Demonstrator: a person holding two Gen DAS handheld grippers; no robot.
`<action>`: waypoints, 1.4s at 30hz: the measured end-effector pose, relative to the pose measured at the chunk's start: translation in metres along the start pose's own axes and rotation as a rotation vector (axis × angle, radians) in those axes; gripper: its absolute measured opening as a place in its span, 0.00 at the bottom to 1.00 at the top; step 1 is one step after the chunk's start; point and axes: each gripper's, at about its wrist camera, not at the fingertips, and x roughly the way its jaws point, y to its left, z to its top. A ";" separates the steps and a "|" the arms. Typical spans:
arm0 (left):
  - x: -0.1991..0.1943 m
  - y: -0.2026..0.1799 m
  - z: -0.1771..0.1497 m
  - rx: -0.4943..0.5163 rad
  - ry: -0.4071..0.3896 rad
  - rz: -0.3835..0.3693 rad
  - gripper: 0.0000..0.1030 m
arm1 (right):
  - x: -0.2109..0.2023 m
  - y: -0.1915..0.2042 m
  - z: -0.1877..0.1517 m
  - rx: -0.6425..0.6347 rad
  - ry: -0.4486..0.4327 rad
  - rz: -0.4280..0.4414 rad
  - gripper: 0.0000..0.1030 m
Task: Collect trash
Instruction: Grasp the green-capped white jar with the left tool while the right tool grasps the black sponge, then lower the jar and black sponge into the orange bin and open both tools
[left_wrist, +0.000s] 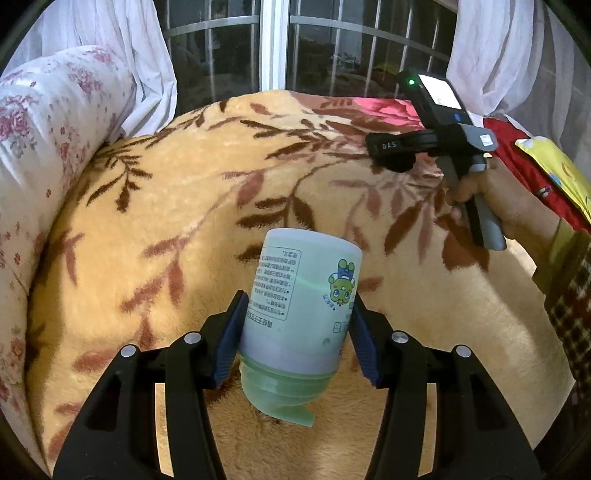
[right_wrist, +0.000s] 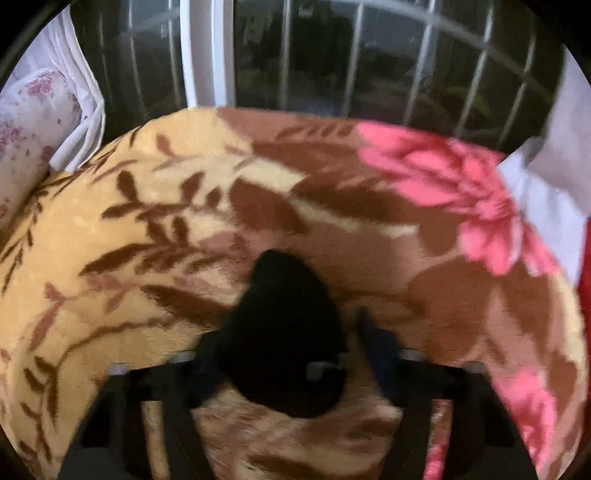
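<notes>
1. The left gripper (left_wrist: 297, 332) clamps a pale green bottle (left_wrist: 301, 314), cap towards the camera, long axis running away over the blanket (left_wrist: 184, 206).
2. The right gripper (right_wrist: 284, 343) seems to pinch a dark lump (right_wrist: 284, 332); blur hides what it is.

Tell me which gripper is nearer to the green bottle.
Left. The left gripper has the green bottle clamped between its pads; the right gripper hangs apart from it, over the leaf-patterned blanket toward the window.
</notes>
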 end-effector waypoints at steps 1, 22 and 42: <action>0.000 0.000 -0.001 -0.002 -0.001 -0.001 0.51 | -0.001 0.001 0.000 0.005 0.000 -0.010 0.48; -0.052 -0.035 -0.030 0.036 -0.056 0.056 0.49 | -0.164 0.028 -0.114 -0.044 -0.155 0.100 0.47; -0.114 -0.075 -0.114 0.130 -0.036 0.027 0.47 | -0.304 0.073 -0.289 -0.090 -0.172 0.240 0.48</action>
